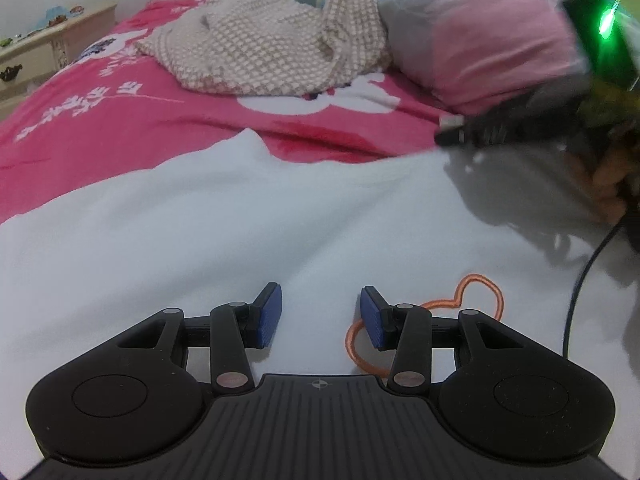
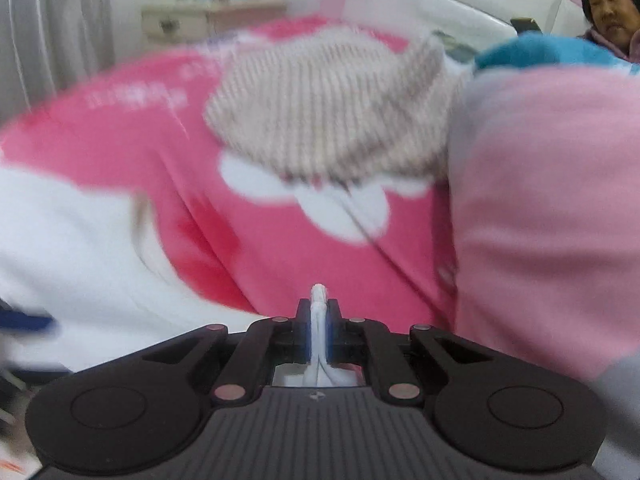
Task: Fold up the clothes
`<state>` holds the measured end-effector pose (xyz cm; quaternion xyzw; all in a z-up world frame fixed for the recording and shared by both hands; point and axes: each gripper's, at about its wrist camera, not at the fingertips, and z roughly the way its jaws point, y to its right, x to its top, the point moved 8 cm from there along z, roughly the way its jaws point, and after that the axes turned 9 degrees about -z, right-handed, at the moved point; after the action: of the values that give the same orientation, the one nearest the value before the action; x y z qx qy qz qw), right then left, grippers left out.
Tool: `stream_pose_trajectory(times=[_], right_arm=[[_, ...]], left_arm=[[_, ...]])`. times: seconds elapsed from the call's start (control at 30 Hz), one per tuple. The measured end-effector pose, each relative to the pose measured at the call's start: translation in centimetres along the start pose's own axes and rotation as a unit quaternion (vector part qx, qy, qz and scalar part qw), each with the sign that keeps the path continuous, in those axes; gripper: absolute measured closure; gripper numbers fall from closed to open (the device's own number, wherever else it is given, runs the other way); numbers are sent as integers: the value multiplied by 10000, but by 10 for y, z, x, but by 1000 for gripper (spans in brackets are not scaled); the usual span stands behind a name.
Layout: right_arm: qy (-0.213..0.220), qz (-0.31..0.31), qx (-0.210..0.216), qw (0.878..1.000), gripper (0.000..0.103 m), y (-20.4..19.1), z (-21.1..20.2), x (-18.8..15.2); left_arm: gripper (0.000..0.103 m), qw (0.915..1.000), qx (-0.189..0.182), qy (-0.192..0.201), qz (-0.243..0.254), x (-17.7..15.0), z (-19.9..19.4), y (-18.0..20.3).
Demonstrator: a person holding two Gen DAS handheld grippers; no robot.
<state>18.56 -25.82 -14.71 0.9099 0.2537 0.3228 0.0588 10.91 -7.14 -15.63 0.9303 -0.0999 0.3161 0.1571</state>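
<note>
Softly, right gripper [image 2: 319, 330] pinches white garment [image 2: 319, 296] — bunched, pleated.

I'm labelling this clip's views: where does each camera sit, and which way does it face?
Left wrist: on the left gripper, looking down over the white garment; its open fingers show.
Right wrist: on the right gripper, facing up the pink bedspread; fingers shut on white cloth.
Shared: bedspread, knitted blanket, pink pillow.

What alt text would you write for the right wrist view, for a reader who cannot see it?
The right gripper is shut on a pinched fold of white garment above a pink bedspread. Behind lie a beige knitted garment and a pink pillow; the picture is motion-blurred.
</note>
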Motion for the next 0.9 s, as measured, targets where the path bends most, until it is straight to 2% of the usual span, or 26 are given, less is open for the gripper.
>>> stream_pose_trajectory(times=[0.03,0.07,0.17,0.27,0.3,0.4,0.47,0.5,0.57,0.63,0.7,0.8,0.9], right_arm=[[-34,0,-44,10000,96,0,4,-4],[145,64,-65,9999,96,1,-2,-2],[1069,54,-267,9939,96,1,-41,13],[2289,-573,-603,9699,96,-18,-96,25],[2422,-783,-739,9642,96,-24,-99,25],[1873,-1099,-927,9717,94,-29,-64,15],[946,-877,-788,9885,94,-19,-14,2],[686,-669,-754,9925,90,-13,1,-4],[475,-263,-761,9956,87,0,16,-9],[476,134,-693,9964,87,9,17,-9],[511,307,-608,9964,87,13,14,-8],[508,318,-529,9968,87,14,13,-7],[594,613,-331,9958,87,17,4,-7]], left_arm=[[59,10000,-11,15,1,1,-1,-1],[59,10000,-26,33,-21,2,-3,-1],[59,9990,-102,394,-162,14,-15,-7],[59,9969,-170,723,-262,25,-23,-12],[58,9969,-147,719,-270,27,-21,-14],[56,9985,89,495,-219,23,0,-17],[56,9987,165,415,-233,18,9,-18],[55,9985,150,467,-252,20,7,-18],[55,9979,121,570,-290,23,3,-17],[55,9961,-7,815,-348,35,-5,-22],[50,9944,224,1018,-178,54,-4,-32],[48,9952,481,821,212,79,21,-44],[48,9968,575,547,127,97,48,-54]])
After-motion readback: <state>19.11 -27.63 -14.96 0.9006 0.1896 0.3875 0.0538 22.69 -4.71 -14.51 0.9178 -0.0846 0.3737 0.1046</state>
